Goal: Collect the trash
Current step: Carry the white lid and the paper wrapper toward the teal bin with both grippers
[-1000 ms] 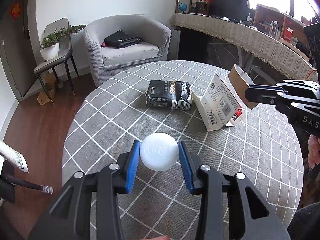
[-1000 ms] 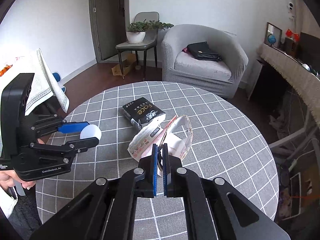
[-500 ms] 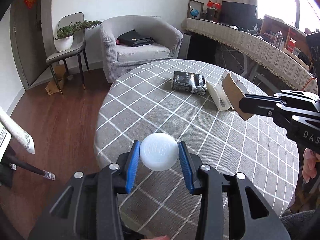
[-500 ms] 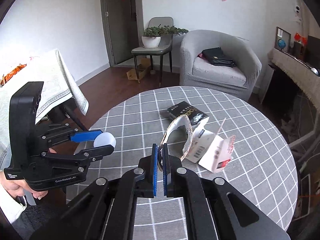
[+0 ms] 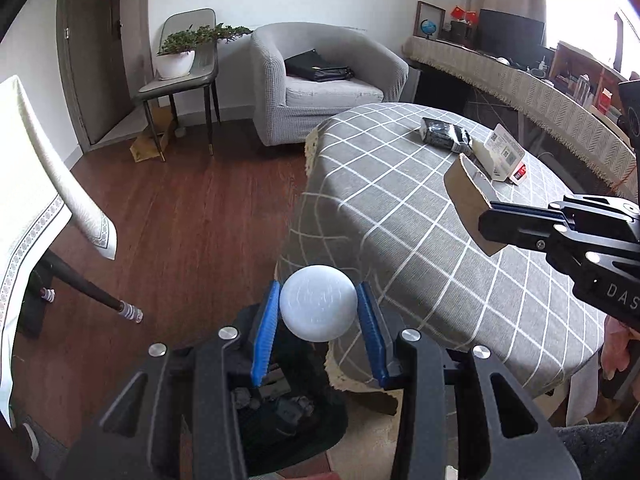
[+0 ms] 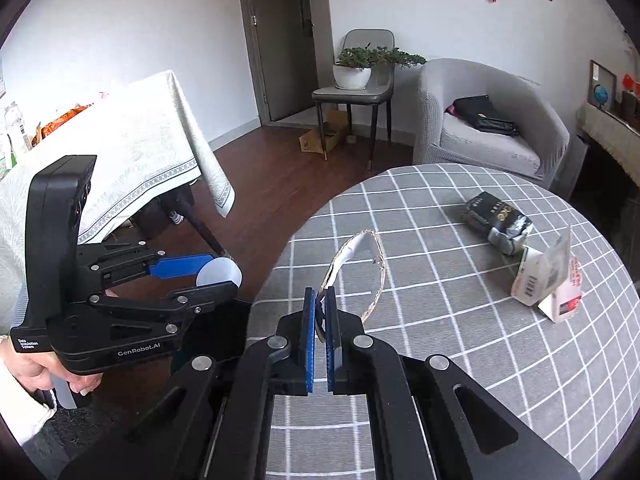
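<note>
Spanning frame right: round table (image 5: 400,208), grey checked cloth; wood floor left. Left gripper (image 5: 318,312) clamps smooth white ball (image 5: 318,308); right gripper (image 6: 319,312) pinches torn cardboard ring (image 6: 360,268).

Left tongs (image 5: 318,316) clamped, right tongs (image 6: 319,312) pinched shut — both apparently angled downward.

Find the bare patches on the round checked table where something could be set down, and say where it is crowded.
The round table is bare across its near half and its left side, up to the edge by the wooden floor. It is crowded at the far right, where the black packet and the white carton lie close together.
</note>
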Demonstrator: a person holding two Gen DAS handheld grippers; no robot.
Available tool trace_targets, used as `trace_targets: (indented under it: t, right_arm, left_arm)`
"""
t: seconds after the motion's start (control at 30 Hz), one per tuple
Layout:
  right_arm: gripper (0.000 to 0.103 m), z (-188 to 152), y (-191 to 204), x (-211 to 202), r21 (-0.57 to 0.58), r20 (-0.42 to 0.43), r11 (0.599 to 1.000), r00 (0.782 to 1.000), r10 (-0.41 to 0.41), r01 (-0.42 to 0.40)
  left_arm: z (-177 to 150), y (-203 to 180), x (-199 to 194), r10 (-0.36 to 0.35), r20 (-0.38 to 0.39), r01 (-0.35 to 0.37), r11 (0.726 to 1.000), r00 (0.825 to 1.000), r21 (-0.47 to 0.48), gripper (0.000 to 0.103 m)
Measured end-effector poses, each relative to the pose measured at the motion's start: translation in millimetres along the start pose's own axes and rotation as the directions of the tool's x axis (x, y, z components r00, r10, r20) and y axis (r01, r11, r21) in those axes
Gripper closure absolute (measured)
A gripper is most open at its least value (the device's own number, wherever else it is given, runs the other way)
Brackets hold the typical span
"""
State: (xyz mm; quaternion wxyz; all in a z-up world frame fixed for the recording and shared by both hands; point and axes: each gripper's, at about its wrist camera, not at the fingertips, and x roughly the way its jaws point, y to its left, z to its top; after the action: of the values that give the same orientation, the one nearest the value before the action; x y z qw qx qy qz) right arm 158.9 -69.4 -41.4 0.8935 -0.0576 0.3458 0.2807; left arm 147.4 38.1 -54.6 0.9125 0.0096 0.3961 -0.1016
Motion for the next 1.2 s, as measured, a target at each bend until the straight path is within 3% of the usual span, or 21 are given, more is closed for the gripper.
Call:
trace_targets:
  t: [0.27,0.5,0.67,1.2]
  right_arm:
    - [0.099,1,41,18,-0.035,-0.012,0.998,0.998,0.057,-0.057]
    - [0.099,8,71,32,-0.048,-0.015,0.993,0.994,0.108,-0.109]
    - [0.099,8,90,51,-0.065,-0.055,0.988,0.989,0.136,-0.139]
    - [0.099,4,124,119,-0.081,-0.21,0.981,0.965,0.156,-0.176]
  left_arm:
    - [-24,30,-2,0.068,-0.025,-0.067,0.998,0.997,0.006,0.061]
    - [-47,55,10,0.077,-0.098,-0.078,0.997,0.992,-0.008,0.061]
    - [-67,76,29,0.097,-0.186,-0.101,0.995,0.978,-0.011,0.061]
    - [-117,114,72,0.11,-0.362,-0.133,0.99,0.925,-0.038,0.061]
